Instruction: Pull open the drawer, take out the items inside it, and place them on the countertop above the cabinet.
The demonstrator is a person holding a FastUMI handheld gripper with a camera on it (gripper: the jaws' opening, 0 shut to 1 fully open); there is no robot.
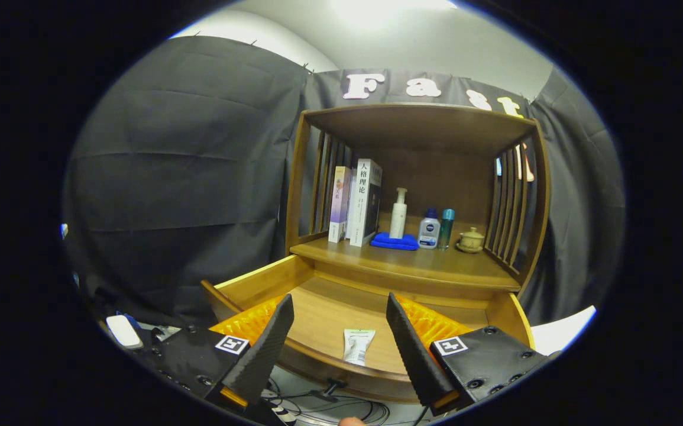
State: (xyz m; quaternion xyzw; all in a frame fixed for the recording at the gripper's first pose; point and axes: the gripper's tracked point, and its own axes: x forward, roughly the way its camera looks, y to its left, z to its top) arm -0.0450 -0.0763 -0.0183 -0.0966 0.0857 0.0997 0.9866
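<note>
The wooden drawer (258, 281) stands pulled open below the countertop (412, 266) of the cabinet. A small white packet (358, 345) lies flat on the drawer's floor near its front wall. My gripper (339, 310) hangs above the drawer's front, open, with nothing between its fingers; the packet shows in the gap, below and just ahead of the tips.
On the countertop stand two books (359, 204), a white pump bottle (399, 214) on a folded blue cloth (394, 241), a small white-and-blue bottle (429, 229), a teal bottle (447, 228) and a small lidded pot (471, 241). Slatted side walls and a top board enclose the shelf. Cables (341, 405) lie on the floor below.
</note>
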